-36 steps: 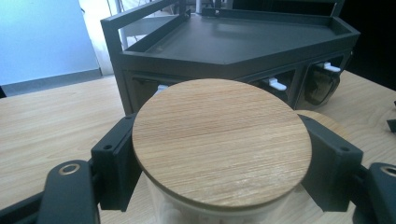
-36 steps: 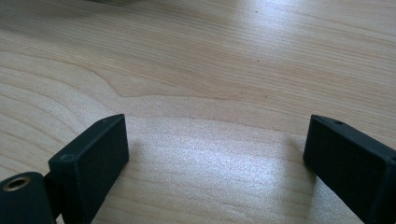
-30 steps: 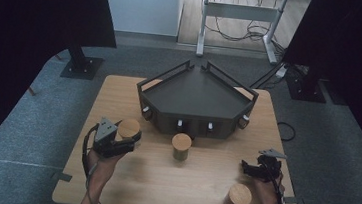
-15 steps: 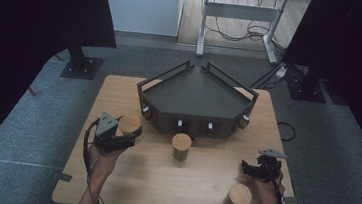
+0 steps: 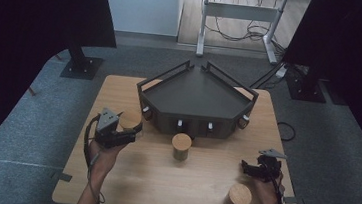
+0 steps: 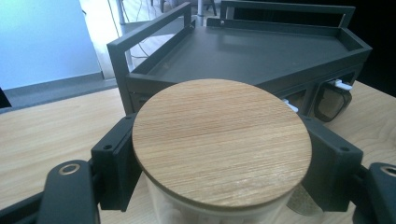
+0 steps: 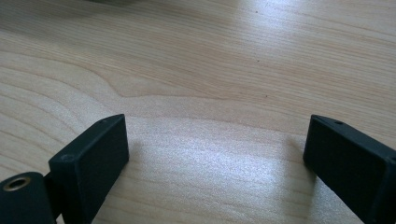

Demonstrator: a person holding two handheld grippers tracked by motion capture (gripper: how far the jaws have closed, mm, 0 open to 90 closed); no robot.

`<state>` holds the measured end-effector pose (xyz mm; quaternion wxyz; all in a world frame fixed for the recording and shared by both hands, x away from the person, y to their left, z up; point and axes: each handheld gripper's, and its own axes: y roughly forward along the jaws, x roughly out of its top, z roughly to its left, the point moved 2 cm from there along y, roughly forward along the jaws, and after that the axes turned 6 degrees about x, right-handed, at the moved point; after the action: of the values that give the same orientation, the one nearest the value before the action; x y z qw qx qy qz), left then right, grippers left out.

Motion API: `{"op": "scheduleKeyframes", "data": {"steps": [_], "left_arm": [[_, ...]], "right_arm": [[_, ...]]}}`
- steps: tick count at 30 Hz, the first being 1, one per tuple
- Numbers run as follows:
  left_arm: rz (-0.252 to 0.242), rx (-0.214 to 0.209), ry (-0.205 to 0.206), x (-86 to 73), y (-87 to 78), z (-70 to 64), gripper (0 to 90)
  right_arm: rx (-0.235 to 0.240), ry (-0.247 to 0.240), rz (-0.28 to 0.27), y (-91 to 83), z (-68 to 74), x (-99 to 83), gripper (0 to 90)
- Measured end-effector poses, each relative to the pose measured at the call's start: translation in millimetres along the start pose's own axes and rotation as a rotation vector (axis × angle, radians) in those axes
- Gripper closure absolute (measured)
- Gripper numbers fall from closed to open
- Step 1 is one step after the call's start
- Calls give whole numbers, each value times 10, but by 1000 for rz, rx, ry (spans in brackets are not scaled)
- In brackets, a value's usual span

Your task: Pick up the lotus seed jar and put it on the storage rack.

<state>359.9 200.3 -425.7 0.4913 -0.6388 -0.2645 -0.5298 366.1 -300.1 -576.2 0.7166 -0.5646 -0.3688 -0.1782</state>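
Keep the left gripper [image 6: 219,186] tight on the jar with the wooden lid [image 6: 222,142] near the desk's left edge, lift straight onto the dark tray [image 6: 261,53], leave the right gripper [image 7: 215,163] wide open.

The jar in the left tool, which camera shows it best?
The left gripper view: the jar sits close up, its bamboo lid and glass wall between the left tool's jaws. The high view shows it small, half hidden. The right gripper view faces bare table.
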Motion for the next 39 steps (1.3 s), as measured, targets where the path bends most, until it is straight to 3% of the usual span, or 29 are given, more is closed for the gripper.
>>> {"op": "scheduleKeyframes", "data": {"steps": [39], "left_arm": [[-26,0,-16,299,180,93,239]], "right_arm": [[2,-1,0,0,1,0,61]]}}
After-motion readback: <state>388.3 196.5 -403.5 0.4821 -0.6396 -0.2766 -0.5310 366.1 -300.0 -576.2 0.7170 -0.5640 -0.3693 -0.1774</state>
